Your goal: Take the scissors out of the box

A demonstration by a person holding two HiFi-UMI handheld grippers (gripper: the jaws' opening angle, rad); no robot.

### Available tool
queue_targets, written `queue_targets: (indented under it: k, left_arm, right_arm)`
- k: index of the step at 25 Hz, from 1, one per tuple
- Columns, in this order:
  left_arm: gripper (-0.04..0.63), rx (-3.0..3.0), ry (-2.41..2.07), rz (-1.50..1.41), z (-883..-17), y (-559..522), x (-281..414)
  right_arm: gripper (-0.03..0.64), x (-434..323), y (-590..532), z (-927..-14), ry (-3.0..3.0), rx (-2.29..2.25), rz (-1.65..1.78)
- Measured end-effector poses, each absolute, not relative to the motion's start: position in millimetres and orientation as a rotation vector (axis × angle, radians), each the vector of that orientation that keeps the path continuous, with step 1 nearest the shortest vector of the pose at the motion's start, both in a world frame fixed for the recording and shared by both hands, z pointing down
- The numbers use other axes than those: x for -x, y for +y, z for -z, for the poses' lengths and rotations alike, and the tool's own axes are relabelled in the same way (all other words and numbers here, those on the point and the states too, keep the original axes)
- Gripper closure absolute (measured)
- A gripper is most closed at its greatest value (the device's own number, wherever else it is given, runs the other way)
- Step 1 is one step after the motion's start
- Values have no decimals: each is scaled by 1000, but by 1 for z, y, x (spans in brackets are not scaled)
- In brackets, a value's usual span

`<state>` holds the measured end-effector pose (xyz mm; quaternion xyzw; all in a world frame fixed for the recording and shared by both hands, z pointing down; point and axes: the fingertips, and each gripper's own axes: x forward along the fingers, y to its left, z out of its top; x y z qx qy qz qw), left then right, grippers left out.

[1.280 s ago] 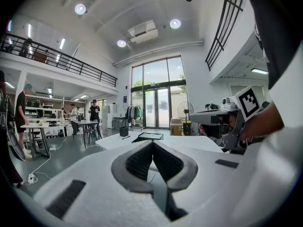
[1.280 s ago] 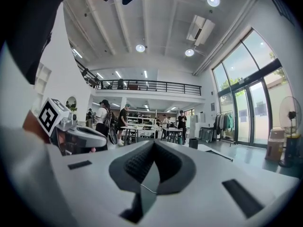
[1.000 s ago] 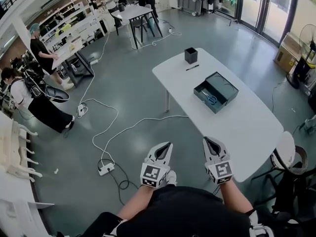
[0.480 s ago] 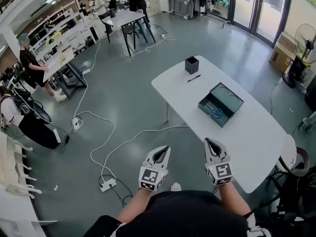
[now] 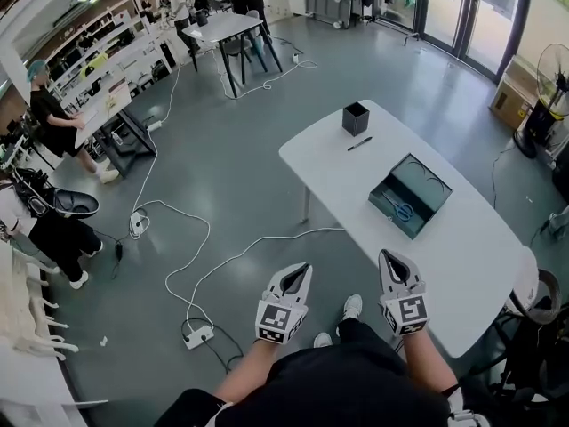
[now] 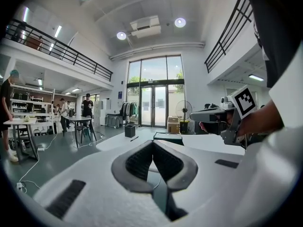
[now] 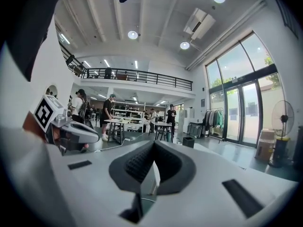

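A dark green open box [image 5: 425,181] lies on the white table [image 5: 462,247], and blue-handled scissors [image 5: 402,209] rest inside it near its left wall. Both grippers hang in front of me, short of the table's near end. My left gripper [image 5: 302,267] is over the floor, shut and empty. My right gripper [image 5: 387,254] sits just before the table's near edge, also shut with nothing in it. In the left gripper view the touching jaw tips [image 6: 152,144] point toward the box [image 6: 166,137]. The right gripper view shows closed jaws [image 7: 154,144] aimed across the room.
A black pen cup [image 5: 356,118] and a pen [image 5: 359,143] stand at the table's far end. White cables and a power strip [image 5: 199,336] lie on the floor at left. A round stool [image 5: 542,294] is at the table's right. People work at benches far left.
Both grippers and my view have advanced toward the table, and the box now looks nearer and further right. The jaws stayed shut throughout.
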<state>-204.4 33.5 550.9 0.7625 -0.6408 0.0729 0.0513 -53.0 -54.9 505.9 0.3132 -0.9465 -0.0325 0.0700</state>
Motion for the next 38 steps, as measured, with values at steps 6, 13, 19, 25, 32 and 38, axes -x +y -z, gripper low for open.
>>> queue_targets:
  k: [6, 13, 19, 25, 32, 38]
  left_arm:
    - [586, -2298, -1944, -237, -560, 8, 213]
    - [586, -2312, -1922, -248, -565, -59, 231]
    - [586, -2288, -1899, -229, -572, -119, 244]
    - [586, -2325, -1840, -246, -574, -187, 232]
    - [586, -2409, -1761, -329, -572, -259, 207]
    - [586, -2480, -1672, -417, -577, -279, 181]
  right_arm:
    - [611, 57, -89, -511, -2847, -964, 73]
    - [611, 68, -153, -512, -2834, -994, 67]
    - [611, 69, -209, -526, -2784, -983, 57]
    - [611, 56, -266, -545, -2738, -974, 10]
    - [611, 44, -312, -561, -2723, -950, -51]
    - [611, 21, -326, -571, -2702, -1001, -58]
